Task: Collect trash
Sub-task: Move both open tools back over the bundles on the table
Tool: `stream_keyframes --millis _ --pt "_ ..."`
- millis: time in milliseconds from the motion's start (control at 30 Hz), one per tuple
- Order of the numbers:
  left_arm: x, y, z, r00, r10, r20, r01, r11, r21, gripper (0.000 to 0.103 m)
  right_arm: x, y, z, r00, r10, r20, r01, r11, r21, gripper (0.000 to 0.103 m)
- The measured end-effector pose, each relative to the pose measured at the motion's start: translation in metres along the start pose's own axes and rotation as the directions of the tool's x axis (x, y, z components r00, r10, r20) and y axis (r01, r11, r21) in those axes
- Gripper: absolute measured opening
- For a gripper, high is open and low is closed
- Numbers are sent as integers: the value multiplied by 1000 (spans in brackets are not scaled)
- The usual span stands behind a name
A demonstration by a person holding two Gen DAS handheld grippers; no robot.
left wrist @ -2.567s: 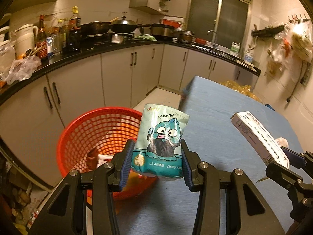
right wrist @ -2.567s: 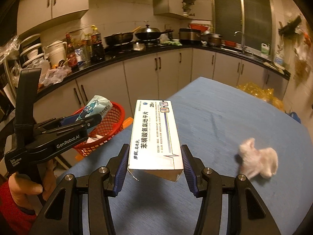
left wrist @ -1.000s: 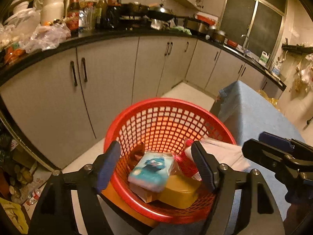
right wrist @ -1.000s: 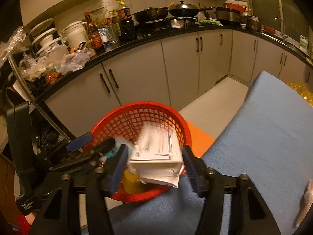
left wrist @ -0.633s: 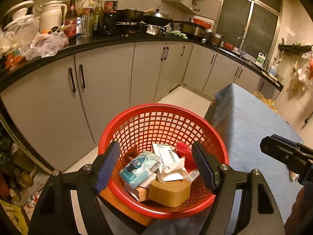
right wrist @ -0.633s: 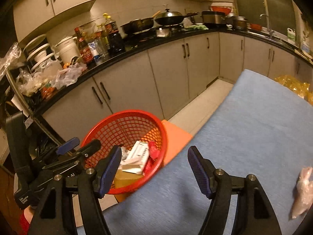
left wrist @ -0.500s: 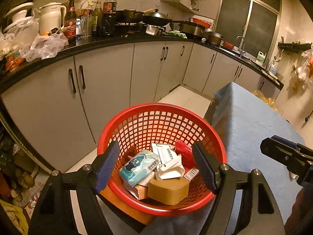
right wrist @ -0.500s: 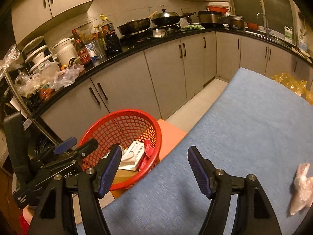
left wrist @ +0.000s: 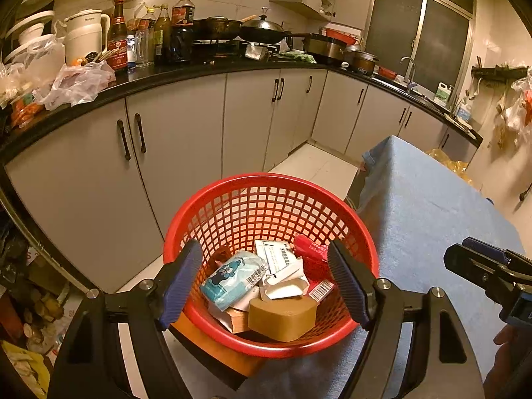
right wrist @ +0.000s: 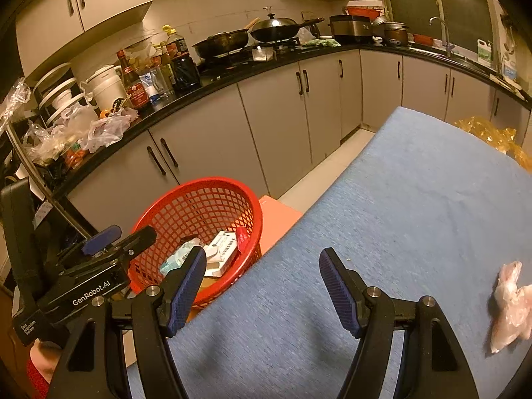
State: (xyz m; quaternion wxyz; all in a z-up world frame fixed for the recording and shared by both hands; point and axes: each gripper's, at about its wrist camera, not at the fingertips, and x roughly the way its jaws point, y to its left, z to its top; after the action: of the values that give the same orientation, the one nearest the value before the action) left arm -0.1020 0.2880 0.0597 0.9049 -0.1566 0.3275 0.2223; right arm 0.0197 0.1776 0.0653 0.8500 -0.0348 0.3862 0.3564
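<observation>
Beside the table [right wrist: 415, 199], on an orange stool [right wrist: 279, 214], your red basket [left wrist: 266, 199] already holds most of the trash you can see. Lying loose in it are a blue snack bag [left wrist: 232, 277], a white box [left wrist: 282, 264], a red wrapper [left wrist: 311, 254] and a tan lidded tub [left wrist: 282, 316], with some cardboard under them.

Your left gripper [left wrist: 266, 282] hangs over the basket with its jaws wide and nothing between the pads; the trash you see between them lies down in the basket, not in a grip. Your right gripper [right wrist: 261, 291] sits over the near edge of the table, also wide and empty, with bare blue cloth between its jaws.

What is left, as far as these views show, is 1 piece: a crumpled pinkish plastic bag [right wrist: 510, 302] lying on the table well to the right of your right gripper. You likely want that hand for it, since it is the nearer 1. Something yellow and crinkly [right wrist: 488, 136] shows past the far edge of the table, but you cannot tell from here whether it is trash or even within reach. By my judgement you are near the end, with 1 pick and 1 drop still to do.
</observation>
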Motion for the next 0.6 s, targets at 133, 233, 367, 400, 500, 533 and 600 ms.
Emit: stream_keyframes --millis 133,233,367,400,500,533,600 --pt "-3 -7 -1 1000 -4 1 4 1000 19 77 -5 -8 -4 1000 -4 4 4 1000 18 75" --pt "-6 -13 -2 1000 -6 3 6 999 36 77 -11 -14 -7 1000 -10 9 10 1000 26 75" --pt "-9 -22 -3 1000 -13 1 13 999 49 77 -19 -21 -11 1000 -21 18 21 999 34 75" --pt "-9 -24 -3 1000 -16 0 16 998 53 77 -21 -23 -12 1000 -22 20 21 999 37 75" --pt "-14 -36 -5 1000 -29 -1 29 997 78 77 -29 -29 -17 999 -29 27 28 999 47 75" --pt "-15 -39 -5 999 -33 -2 33 996 87 77 -32 -31 -18 999 -31 30 29 998 50 75" --pt "-18 -49 -7 999 -46 -5 47 993 112 77 -40 -35 -22 999 -32 40 30 998 57 75"
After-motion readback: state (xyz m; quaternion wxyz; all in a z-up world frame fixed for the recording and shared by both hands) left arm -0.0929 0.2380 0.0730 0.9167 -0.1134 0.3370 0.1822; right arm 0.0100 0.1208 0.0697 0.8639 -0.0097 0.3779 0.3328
